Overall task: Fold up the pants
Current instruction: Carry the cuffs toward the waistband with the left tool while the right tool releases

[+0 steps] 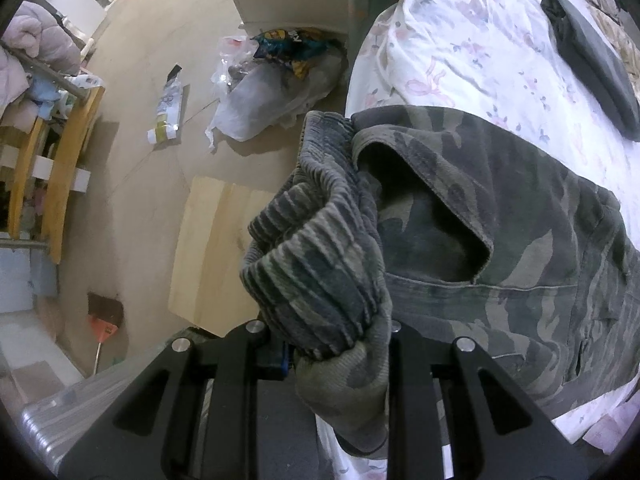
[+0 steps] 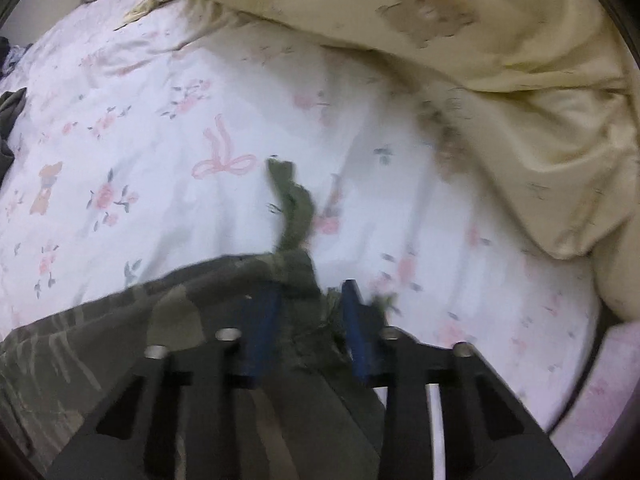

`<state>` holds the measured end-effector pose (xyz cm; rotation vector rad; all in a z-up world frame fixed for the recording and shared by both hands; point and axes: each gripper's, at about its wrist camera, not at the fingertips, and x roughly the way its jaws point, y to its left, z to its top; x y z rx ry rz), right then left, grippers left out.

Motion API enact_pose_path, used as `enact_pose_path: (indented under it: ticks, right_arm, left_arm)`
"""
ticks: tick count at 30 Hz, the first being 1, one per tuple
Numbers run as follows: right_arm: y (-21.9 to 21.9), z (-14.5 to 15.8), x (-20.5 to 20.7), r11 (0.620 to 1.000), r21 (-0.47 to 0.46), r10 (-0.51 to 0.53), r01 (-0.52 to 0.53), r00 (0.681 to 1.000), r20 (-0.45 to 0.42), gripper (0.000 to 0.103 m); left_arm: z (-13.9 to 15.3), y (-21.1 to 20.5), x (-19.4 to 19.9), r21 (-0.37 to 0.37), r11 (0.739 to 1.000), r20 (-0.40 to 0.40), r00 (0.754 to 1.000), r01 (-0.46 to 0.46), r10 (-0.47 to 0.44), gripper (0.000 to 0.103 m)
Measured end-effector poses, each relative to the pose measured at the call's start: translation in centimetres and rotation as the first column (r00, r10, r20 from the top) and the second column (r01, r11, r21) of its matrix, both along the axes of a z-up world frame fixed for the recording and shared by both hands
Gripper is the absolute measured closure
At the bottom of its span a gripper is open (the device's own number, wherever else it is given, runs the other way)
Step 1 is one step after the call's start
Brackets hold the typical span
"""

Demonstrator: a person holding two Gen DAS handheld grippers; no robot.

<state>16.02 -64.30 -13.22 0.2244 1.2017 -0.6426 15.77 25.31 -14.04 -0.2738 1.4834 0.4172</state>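
A clear plastic bag [image 1: 276,92] on the floor holds crumpled wrappers. The camouflage pants [image 1: 500,248] lie at the bed's [image 1: 460,40] edge. The left gripper [image 1: 340,356] pinches their ribbed waistband, jaws narrow. The right gripper [image 2: 312,320] has blurred fingers with pants fabric bunched between them; its grip is unclear.

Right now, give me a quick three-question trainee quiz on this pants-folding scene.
1. True or false: the dark grey folded garment lies on the floor.
2. What does the left hand-held gripper clamp? A) the ribbed band of the camouflage pants B) a towel C) a sock
3. What is printed on the bedsheet?
Key: 1 false, it lies on the bedsheet; 2 A; 3 pink flowers and bows.
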Motion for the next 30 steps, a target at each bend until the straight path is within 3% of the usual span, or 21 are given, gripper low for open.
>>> enact_pose_path:
  ticks: [2, 4, 5, 8, 10, 11, 13, 14, 15, 17, 19, 20, 21, 25, 27, 28, 30]
  right_arm:
    - [0.4, 1.1, 0.1, 0.996, -0.086, 0.024, -0.020, 0.999, 0.037, 0.101]
    - [-1.4, 2.9, -1.1, 0.996, 0.004, -0.084, 0.085, 0.971, 0.225, 0.101]
    - [-1.7, 2.5, -0.9, 0.995, 0.024, -0.097, 0.094, 0.973, 0.209, 0.101]
    - [-0.7, 0.3, 0.7, 0.995, -0.085, -0.042, 0.049, 0.996, 0.085, 0.099]
    - [-0.9, -0.4, 0.8, 0.994, -0.086, -0.067, 0.073, 0.996, 0.063, 0.092]
    - [-0.8, -0.5, 0.7, 0.992, -0.095, -0.077, 0.081, 0.996, 0.040, 0.086]
    - [-0.2, 0.5, 0.4, 0.989, -0.121, -0.078, 0.082, 0.996, 0.036, 0.065]
    - [0.3, 1.1, 0.2, 0.988, -0.137, -0.073, 0.077, 0.997, 0.037, 0.046]
    - [1.4, 2.3, 0.1, 0.984, -0.165, -0.052, 0.061, 0.997, 0.057, 0.043]
    - [4.3, 4.5, -0.3, 0.984, -0.177, 0.025, -0.005, 0.993, 0.112, 0.043]
    - [8.4, 5.9, 0.1, 0.992, -0.067, 0.115, -0.105, 0.976, 0.182, 0.051]
    - [11.7, 6.2, 0.5, 0.982, 0.023, 0.179, -0.188, 0.958, 0.223, 0.064]
    - [15.7, 6.5, 0.9, 0.957, 0.083, 0.249, -0.278, 0.934, 0.255, 0.076]
    - [30.8, 6.2, 1.3, 0.802, 0.252, 0.445, -0.542, 0.823, 0.353, 0.088]
    - [39.9, 5.2, 0.8, 0.668, 0.364, 0.510, -0.648, 0.756, 0.410, 0.088]
    - [42.5, 4.7, 0.7, 0.628, 0.395, 0.525, -0.670, 0.740, 0.420, 0.088]
    - [50.0, 2.7, 0.3, 0.508, 0.481, 0.563, -0.714, 0.699, 0.442, 0.089]
  left_arm:
    - [-0.1, -0.3, 0.3, 0.013, 1.000, -0.008, 1.000, 0.011, -0.011, 0.084]
    - [-0.5, -0.6, 0.5, 0.025, 0.999, -0.025, 0.999, 0.037, -0.036, 0.084]
    - [-0.5, -0.7, 0.6, 0.031, 0.998, -0.029, 0.999, 0.047, -0.046, 0.084]
    - [-0.5, -0.6, 0.6, 0.025, 0.999, -0.029, 0.999, 0.044, -0.044, 0.084]
    - [-0.3, -0.5, 0.5, 0.019, 0.999, -0.018, 0.999, 0.031, -0.031, 0.084]
    - [-0.2, -0.4, 0.4, 0.016, 1.000, -0.013, 1.000, 0.026, -0.026, 0.084]
    - [0.1, -0.4, 0.4, 0.011, 1.000, -0.003, 1.000, 0.029, -0.029, 0.084]
    - [0.2, -0.5, 0.4, 0.009, 1.000, 0.004, 1.000, 0.029, -0.029, 0.084]
    - [0.4, -0.5, 0.3, 0.007, 0.999, 0.013, 0.999, 0.032, -0.032, 0.084]
    - [0.8, -0.8, 0.2, 0.005, 0.999, 0.024, 0.999, 0.038, -0.039, 0.084]
    - [1.3, -1.0, 0.1, 0.002, 0.999, 0.044, 0.998, 0.048, -0.048, 0.084]
    - [1.5, -1.1, 0.1, 0.002, 0.999, 0.054, 0.997, 0.052, -0.052, 0.084]
    - [1.8, -1.3, 0.1, 0.001, 0.998, 0.065, 0.996, 0.058, -0.058, 0.084]
    - [3.3, -2.4, -0.4, 0.004, 0.995, 0.118, 0.988, 0.104, -0.104, 0.084]
    - [3.7, -2.6, -0.6, -0.001, 0.993, 0.135, 0.984, 0.119, -0.118, 0.084]
    - [3.9, -2.6, -0.8, -0.011, 0.992, 0.149, 0.981, 0.124, -0.121, 0.084]
    - [4.3, -2.6, -0.8, -0.020, 0.991, 0.164, 0.979, 0.129, -0.124, 0.085]
